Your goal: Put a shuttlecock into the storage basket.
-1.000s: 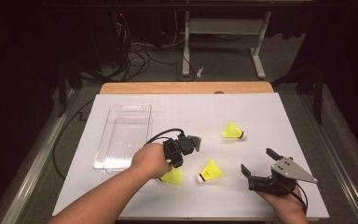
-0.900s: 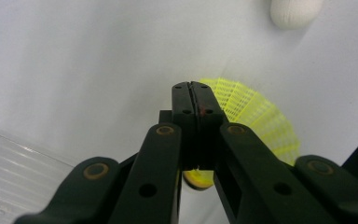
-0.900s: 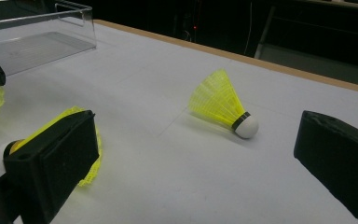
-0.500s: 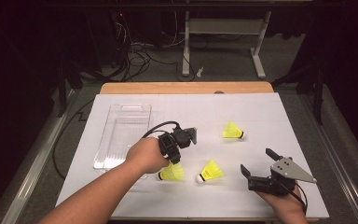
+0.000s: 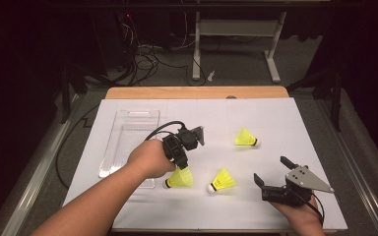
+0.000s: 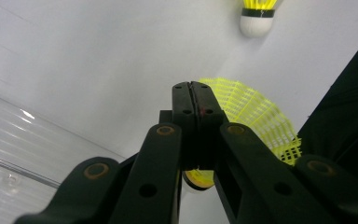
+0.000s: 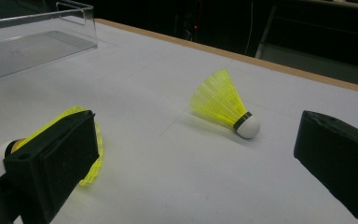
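Observation:
Three yellow shuttlecocks with white corks are on the white table. My left gripper (image 5: 181, 147) (image 6: 191, 88) is shut, its jaws pressed together on the skirt rim of the nearest shuttlecock (image 5: 179, 178) (image 6: 261, 116), which hangs just above the table. A second shuttlecock (image 5: 221, 181) (image 6: 256, 18) (image 7: 91, 140) lies to its right, partly behind my right gripper's left jaw. The third shuttlecock (image 5: 246, 137) (image 7: 223, 105) lies farther back. My right gripper (image 5: 271, 170) (image 7: 191, 163) rests open at the front right with nothing between its jaws.
A clear plastic tray (image 5: 128, 132) (image 6: 18, 154) (image 7: 28, 46) stands on the left of the white sheet (image 5: 275, 113), just left of my left hand. The wooden table edge (image 5: 197, 92) runs along the back. Beyond it are cables and a desk frame.
My left hand has risen and shifted slightly left, and the shuttlecock under it has come up with it. The right gripper has stayed still.

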`<action>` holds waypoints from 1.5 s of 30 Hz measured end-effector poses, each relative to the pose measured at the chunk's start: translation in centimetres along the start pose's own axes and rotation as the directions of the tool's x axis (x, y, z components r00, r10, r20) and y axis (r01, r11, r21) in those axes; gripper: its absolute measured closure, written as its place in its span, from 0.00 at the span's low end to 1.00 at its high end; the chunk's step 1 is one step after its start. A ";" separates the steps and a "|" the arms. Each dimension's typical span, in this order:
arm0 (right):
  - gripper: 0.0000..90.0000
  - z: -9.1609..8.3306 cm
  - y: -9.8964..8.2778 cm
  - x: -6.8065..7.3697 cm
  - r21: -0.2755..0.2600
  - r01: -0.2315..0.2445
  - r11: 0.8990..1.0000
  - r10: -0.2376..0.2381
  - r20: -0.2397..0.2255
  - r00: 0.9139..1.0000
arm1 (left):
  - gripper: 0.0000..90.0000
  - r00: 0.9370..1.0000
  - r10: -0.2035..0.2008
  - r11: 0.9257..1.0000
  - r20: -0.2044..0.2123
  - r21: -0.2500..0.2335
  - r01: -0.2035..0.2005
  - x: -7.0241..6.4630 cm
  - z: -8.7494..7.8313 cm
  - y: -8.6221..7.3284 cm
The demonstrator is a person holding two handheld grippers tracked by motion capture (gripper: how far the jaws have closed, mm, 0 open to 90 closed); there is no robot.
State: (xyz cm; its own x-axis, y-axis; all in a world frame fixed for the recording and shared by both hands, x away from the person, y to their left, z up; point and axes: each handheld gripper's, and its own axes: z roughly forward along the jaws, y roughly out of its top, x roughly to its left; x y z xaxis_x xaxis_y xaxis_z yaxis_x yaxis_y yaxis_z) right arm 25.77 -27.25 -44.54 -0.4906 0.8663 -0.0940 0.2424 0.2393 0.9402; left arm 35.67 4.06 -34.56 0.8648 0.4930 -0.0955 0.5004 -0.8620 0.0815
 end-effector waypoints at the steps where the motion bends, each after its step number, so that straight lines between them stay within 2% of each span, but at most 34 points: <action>1: 0.01 0.0 0.0 0.0 0.000 0.001 1.000 -0.001 0.001 1.000 | 1.00 1.000 0.001 1.000 0.000 0.003 -0.001 0.0 -0.1 0.0; 7: 0.01 0.0 0.0 0.0 0.001 0.000 1.000 0.000 0.000 1.000 | 1.00 1.000 -0.005 1.000 0.010 -0.008 0.005 0.1 -0.9 -0.2; 11: 0.01 0.1 0.0 0.0 0.002 0.000 1.000 0.000 -0.003 1.000 | 1.00 1.000 -0.016 0.999 0.000 -0.031 0.016 0.2 -2.0 -0.5; 18: 0.00 0.1 0.0 0.0 0.003 0.000 1.000 0.000 -0.002 1.000 | 1.00 0.999 -0.032 0.999 -0.005 -0.044 0.032 0.5 -3.3 -1.1; 30: 0.00 0.1 -0.1 0.0 0.006 -0.004 1.000 0.004 -0.002 1.000 | 1.00 0.997 -0.075 0.995 -0.002 -0.067 0.074 1.9 -4.7 -2.4; 36: 0.00 0.1 -0.1 0.1 0.006 -0.003 1.000 0.003 -0.004 1.000 | 1.00 0.995 -0.101 0.992 -0.001 -0.076 0.100 2.8 -5.6 -3.4; 45: 0.00 0.1 -0.1 0.1 0.007 -0.002 1.000 0.002 -0.003 1.000 | 1.00 0.986 -0.164 0.981 -0.009 -0.110 0.162 4.5 -7.0 -5.4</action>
State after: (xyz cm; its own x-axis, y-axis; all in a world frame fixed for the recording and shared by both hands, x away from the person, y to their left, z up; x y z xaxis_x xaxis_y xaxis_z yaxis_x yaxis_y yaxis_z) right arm 25.82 -27.16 -44.65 -0.4927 0.8655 -0.0908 0.2493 0.2404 0.9381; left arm 37.15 11.79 -28.52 0.7716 0.6284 -0.0985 0.6352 -0.7527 0.1732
